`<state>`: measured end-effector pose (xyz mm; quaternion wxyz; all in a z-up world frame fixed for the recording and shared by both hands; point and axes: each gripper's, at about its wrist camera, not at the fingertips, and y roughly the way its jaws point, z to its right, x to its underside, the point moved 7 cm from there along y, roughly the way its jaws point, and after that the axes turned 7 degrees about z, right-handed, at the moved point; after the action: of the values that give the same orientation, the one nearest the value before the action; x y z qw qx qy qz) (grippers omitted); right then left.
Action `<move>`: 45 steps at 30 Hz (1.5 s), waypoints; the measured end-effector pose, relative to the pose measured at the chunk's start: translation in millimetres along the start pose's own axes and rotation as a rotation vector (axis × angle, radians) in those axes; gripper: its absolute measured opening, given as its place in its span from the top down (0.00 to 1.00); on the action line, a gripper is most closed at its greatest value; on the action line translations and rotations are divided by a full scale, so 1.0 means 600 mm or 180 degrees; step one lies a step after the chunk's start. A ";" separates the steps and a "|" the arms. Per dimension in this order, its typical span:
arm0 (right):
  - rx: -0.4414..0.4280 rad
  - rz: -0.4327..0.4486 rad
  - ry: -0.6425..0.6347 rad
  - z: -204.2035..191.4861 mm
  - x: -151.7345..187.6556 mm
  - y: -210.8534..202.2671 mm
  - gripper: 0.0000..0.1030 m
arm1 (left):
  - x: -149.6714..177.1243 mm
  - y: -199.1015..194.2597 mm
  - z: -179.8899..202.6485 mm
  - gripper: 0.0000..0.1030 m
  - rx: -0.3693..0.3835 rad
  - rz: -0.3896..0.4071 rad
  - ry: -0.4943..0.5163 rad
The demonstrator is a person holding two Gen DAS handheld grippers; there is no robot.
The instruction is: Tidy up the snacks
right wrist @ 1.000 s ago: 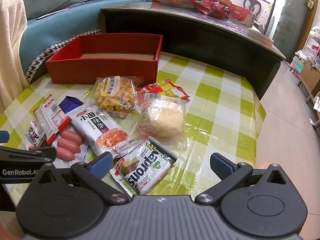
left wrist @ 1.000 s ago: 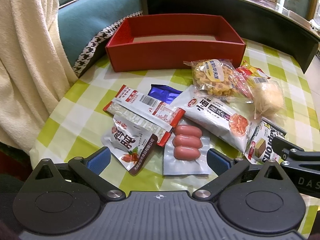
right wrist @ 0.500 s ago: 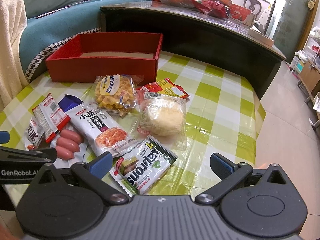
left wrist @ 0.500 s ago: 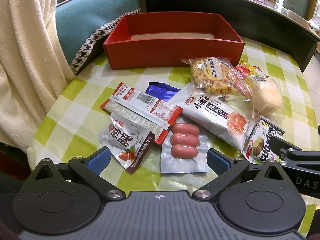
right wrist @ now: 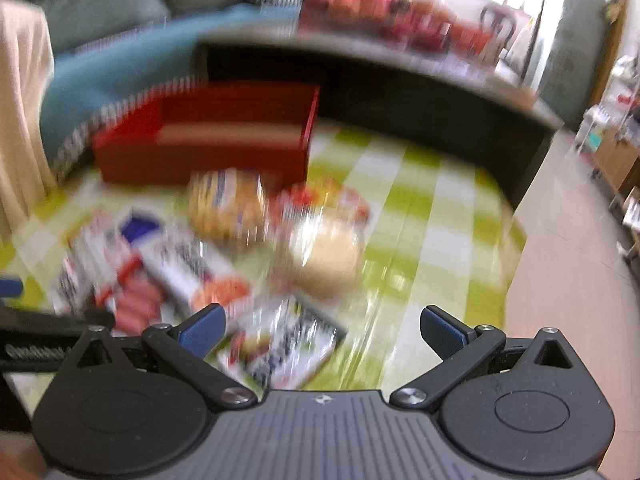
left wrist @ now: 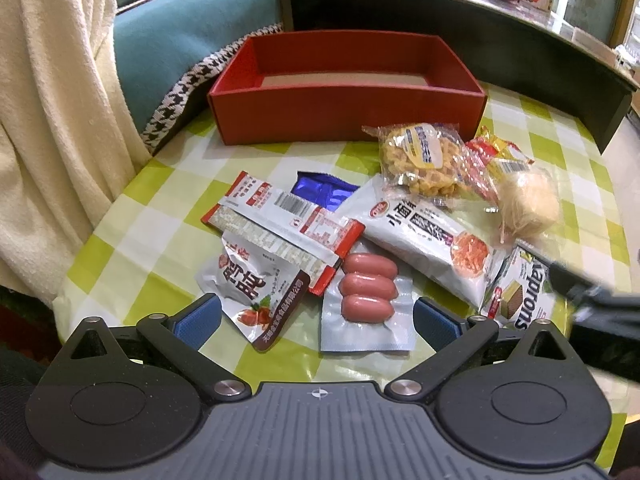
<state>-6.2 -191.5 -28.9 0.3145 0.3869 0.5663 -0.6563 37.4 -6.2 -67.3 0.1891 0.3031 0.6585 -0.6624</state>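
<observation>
An empty red box stands at the back of the checked table. In front of it lie several snack packs: a sausage pack, a white and red sachet, a long red-and-white packet, a white noodle pack, a yellow crisp bag, a round pastry and a Naprons wafer. My left gripper hovers open just short of the sausages. In the blurred right wrist view my right gripper is open over the wafer, near the red box.
A cream blanket and a teal sofa flank the table on the left. A dark counter with red packages runs behind the box. The table's right edge drops to bare floor. The right gripper's arm crosses the left view's right side.
The right gripper is moving fast, so its view has blurred and shifted. The left gripper has crept slightly forward toward the snacks. Both stay open and the snacks lie as before.
</observation>
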 end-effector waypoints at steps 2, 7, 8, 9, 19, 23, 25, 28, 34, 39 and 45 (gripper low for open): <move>0.0128 0.0647 -0.0031 0.007 -0.039 -0.050 0.00 | -0.006 -0.007 -0.003 0.00 0.0021 0.0051 -0.0031; 0.0190 0.0725 -0.0063 0.007 -0.046 -0.056 0.00 | -0.024 -0.025 -0.005 0.00 -0.0002 0.0198 0.0002; 0.0080 0.0506 -0.0021 0.009 -0.042 -0.037 0.01 | -0.027 -0.026 -0.006 0.00 -0.0006 0.0198 0.0009; 0.0051 0.0476 0.0082 0.016 -0.043 -0.031 0.04 | -0.030 -0.026 -0.009 0.00 -0.0010 0.0197 0.0002; -0.0028 0.0195 -0.0195 -0.008 -0.061 0.062 0.00 | -0.042 0.030 -0.032 0.00 0.0093 -0.0082 -0.0200; -0.0141 0.0009 -0.0223 -0.009 -0.049 0.086 0.00 | -0.036 0.059 -0.032 0.00 0.0099 -0.0262 -0.0221; -0.0201 -0.0092 -0.0172 -0.005 -0.039 0.097 0.00 | -0.033 0.073 -0.032 0.01 0.0094 -0.0341 -0.0228; -0.0222 -0.0268 -0.0222 -0.005 -0.026 0.107 0.00 | -0.028 0.091 -0.031 0.01 0.0150 -0.0475 -0.0280; -0.0305 -0.0414 -0.0209 0.013 -0.006 0.105 0.01 | -0.011 0.107 -0.019 0.03 0.0191 -0.0644 -0.0246; -0.0792 -0.0590 -0.0473 -0.034 -0.002 0.118 0.03 | -0.020 0.107 -0.038 0.04 0.0220 -0.0726 -0.0337; -0.1278 -0.0773 -0.0933 -0.109 0.003 0.161 0.09 | -0.057 0.092 -0.074 0.02 0.0267 -0.0622 -0.0512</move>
<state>84.9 -142.6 -82.2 0.3826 0.1469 0.6756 -0.6129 105.9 29.4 -84.7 0.1631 0.1911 0.6392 -0.7268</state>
